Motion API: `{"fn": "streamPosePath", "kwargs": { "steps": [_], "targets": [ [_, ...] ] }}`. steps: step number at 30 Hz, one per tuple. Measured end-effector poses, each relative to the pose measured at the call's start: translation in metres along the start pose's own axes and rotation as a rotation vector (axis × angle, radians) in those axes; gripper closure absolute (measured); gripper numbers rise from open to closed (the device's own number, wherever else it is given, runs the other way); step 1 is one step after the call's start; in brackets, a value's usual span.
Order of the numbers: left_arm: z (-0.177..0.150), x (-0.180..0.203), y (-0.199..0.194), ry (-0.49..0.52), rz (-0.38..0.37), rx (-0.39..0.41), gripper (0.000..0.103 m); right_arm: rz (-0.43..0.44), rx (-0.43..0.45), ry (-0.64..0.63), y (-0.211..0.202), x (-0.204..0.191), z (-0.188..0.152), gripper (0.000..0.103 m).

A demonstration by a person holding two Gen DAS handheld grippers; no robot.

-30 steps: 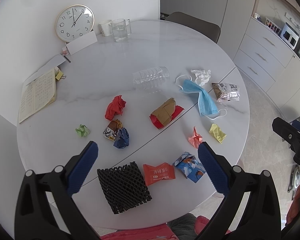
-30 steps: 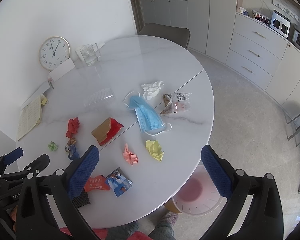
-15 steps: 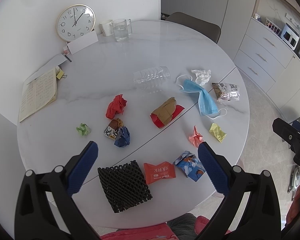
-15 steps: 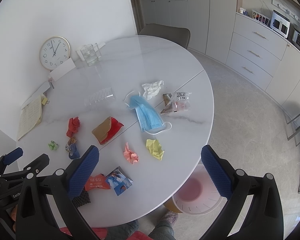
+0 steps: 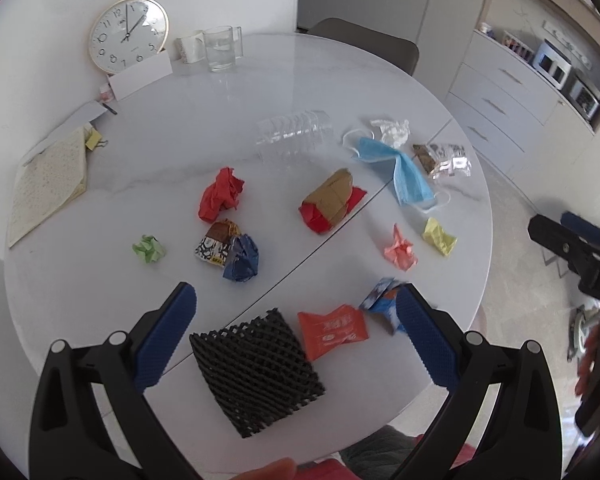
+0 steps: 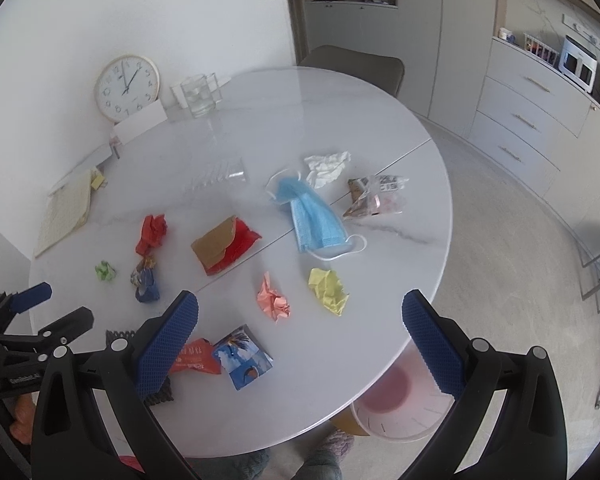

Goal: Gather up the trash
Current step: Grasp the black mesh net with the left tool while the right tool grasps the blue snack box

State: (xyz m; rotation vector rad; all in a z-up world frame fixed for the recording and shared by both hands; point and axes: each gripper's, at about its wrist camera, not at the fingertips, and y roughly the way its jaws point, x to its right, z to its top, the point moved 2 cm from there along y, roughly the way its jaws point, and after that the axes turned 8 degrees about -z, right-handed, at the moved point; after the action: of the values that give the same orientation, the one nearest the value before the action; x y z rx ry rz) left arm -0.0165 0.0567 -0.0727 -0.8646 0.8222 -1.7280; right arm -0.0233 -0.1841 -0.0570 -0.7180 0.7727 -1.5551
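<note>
Trash lies scattered on the round white worktop (image 5: 260,92); nothing collected yet. Nearest the left tool (image 5: 296,312): black foam net (image 5: 256,372), orange wrapper (image 5: 332,330). Both look light, soft, crushable; probably best to pinch the net at an edge and the wrapper mid-body, since film may slip. Blue face mask (image 6: 312,216) is limp, take by the bunched middle. Right tool (image 6: 300,320) and left tool both gape, empty. Pink bin (image 6: 400,408) sits on the floor under the worktop edge.

Left gripper (image 5: 296,320) spread wide, blue pads (image 5: 166,340) far apart, gripping nothing. Right gripper (image 6: 300,332) likewise gaping, empty, level with the left one.
</note>
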Motion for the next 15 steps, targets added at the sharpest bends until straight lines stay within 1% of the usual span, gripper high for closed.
{"fn": "streamPosePath", "kwargs": {
  "steps": [1, 3, 6, 7, 9, 11, 15],
  "targets": [
    [-0.007, -0.007, 0.005, 0.01, 0.007, -0.01, 0.007, 0.02, -0.03, -0.007, 0.01, -0.004, -0.008, 0.002],
    [-0.024, -0.023, 0.017, 0.012, -0.007, -0.052, 0.007, 0.05, -0.066, -0.005, 0.022, -0.009, -0.019, 0.002],
    [-0.05, -0.048, 0.036, -0.022, -0.017, -0.116, 0.007, 0.074, -0.115, -0.005, 0.039, -0.015, -0.037, 0.002],
    [-0.055, -0.053, 0.041, -0.036, -0.018, -0.132, 0.007, 0.072, -0.131, -0.017, 0.045, -0.017, -0.043, 0.002],
    [-0.067, -0.062, 0.053, -0.069, -0.045, -0.168, 0.007, 0.057, -0.153, -0.052, 0.052, -0.022, -0.053, 0.002],
    [-0.075, -0.067, 0.063, -0.096, -0.061, -0.196, 0.007, 0.024, -0.167, -0.098, 0.059, -0.028, -0.062, 0.002],
    [-0.084, -0.073, 0.078, -0.111, -0.095, -0.222, 0.007, 0.015, -0.193, -0.124, 0.068, -0.034, -0.068, 0.002]
  ]
}}
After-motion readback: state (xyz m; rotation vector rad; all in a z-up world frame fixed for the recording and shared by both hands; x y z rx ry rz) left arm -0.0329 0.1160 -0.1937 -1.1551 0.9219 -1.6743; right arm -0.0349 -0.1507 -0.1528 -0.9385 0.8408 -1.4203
